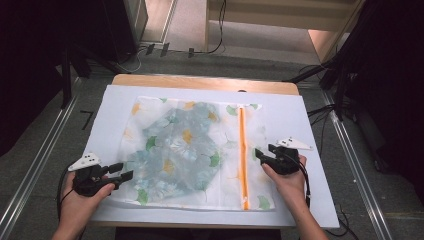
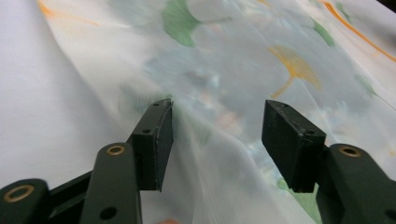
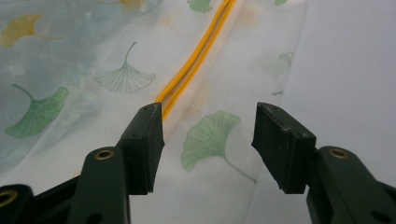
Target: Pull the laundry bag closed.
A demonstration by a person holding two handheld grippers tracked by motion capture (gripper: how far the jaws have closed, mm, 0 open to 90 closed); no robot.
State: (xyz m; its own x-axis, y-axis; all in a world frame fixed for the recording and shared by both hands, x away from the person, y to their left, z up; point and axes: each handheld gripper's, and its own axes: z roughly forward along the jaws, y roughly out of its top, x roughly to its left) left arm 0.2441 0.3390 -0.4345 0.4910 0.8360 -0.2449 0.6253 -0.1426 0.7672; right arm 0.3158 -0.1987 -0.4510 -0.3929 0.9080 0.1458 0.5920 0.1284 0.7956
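With the mesh bag (image 1: 190, 152) lying flat on the white sheet (image 1: 300, 125), left gripper (image 1: 122, 171) and right gripper (image 1: 260, 152) both stand open at its edges, so pinch only fabric, evenly, clear of the orange zipper (image 1: 243, 155)

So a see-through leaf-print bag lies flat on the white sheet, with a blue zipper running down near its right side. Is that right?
Not quite: the zipper is orange, not blue, as the high view and the right gripper view show. The rest holds: the see-through leaf-print bag lies flat on the white sheet, zipper near its right side.
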